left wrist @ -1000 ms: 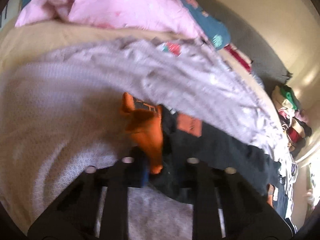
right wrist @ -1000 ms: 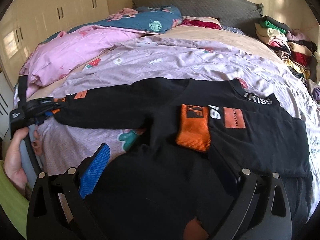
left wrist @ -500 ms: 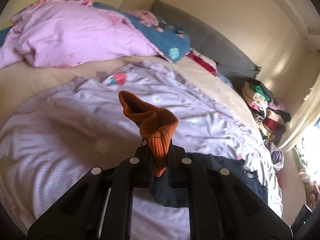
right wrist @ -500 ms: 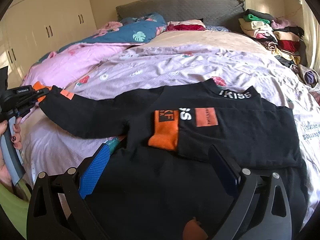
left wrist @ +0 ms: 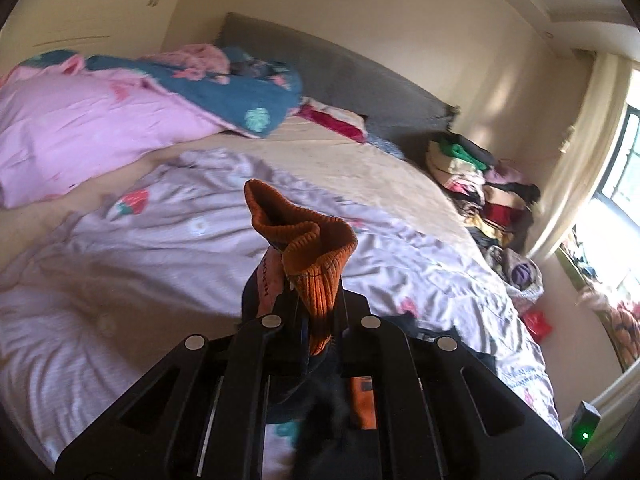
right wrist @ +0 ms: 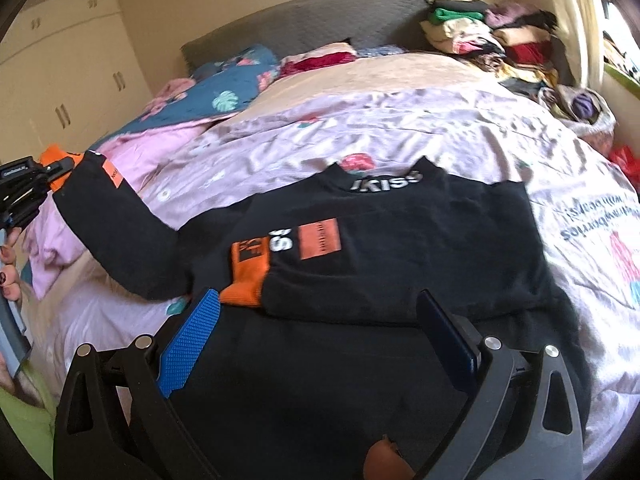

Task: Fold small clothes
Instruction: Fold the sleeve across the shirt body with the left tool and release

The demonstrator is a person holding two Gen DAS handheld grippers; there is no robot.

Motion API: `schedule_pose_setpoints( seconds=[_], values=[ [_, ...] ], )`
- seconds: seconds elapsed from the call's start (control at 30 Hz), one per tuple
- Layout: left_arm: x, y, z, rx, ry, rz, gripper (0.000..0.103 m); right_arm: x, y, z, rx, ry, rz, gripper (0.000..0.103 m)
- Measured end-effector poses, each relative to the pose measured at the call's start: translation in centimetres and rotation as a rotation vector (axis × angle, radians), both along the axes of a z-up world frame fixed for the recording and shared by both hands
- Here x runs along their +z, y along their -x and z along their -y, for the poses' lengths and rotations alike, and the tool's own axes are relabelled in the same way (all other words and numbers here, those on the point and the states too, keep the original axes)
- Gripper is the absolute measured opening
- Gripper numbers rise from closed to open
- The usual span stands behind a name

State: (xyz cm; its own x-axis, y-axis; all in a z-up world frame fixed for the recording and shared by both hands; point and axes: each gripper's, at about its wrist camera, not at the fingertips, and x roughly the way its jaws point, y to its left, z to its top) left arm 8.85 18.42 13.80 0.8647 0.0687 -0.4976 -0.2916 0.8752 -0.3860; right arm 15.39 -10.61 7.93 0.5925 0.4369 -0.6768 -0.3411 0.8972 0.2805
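A small black sweatshirt [right wrist: 400,240] with orange patches and white lettering lies on the lilac bedspread [right wrist: 400,128]. One sleeve is folded across the chest, its orange cuff [right wrist: 248,276] on the body. My left gripper [left wrist: 316,320] is shut on the other sleeve's orange cuff [left wrist: 316,256] and holds it raised off the bed; it shows at the far left of the right wrist view [right wrist: 24,192], with the black sleeve [right wrist: 116,232] stretched out to it. My right gripper [right wrist: 320,340] is open and empty, low over the sweatshirt's lower part.
A pink duvet [left wrist: 80,128] and a blue patterned quilt [left wrist: 224,92] lie along the left of the bed. A grey headboard [right wrist: 312,24] stands at the back. A pile of clothes [right wrist: 500,40] sits at the back right. Wardrobe doors [right wrist: 60,92] are at left.
My left gripper has lifted the orange cuff off the bed and drawn the sleeve out and up. My right gripper has stayed open and drifted slightly over the sweatshirt.
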Motion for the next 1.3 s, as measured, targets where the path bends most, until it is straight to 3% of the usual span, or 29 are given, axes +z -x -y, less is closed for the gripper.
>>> schedule_pose_setpoints(
  seconds=[0.53, 0.77, 1.17, 1.3],
  values=[
    [1.5, -4.1, 12.6, -0.265, -0.076, 0.044, 0.002, 0.3, -1.0, 7.9, -0.179, -0.034, 0.007, 0.098],
    [-1.5, -5.4, 16.3, -0.381, -0.084, -0.02, 0.002, -0.3, -1.0, 10.8, -0.251, -0.041, -0.008, 0.098],
    [-9.2, -6.8, 21.4, -0.587, -0.006, -0.198, 0.002, -1.2, -0.2, 14.8, -0.357, -0.026, -0.035, 0.098],
    [-10.5, -6.7, 22.6, -0.628, -0.009, -0.23, 0.003, -1.7, 0.0, 15.1, -0.372, -0.015, -0.05, 0.098]
  ],
)
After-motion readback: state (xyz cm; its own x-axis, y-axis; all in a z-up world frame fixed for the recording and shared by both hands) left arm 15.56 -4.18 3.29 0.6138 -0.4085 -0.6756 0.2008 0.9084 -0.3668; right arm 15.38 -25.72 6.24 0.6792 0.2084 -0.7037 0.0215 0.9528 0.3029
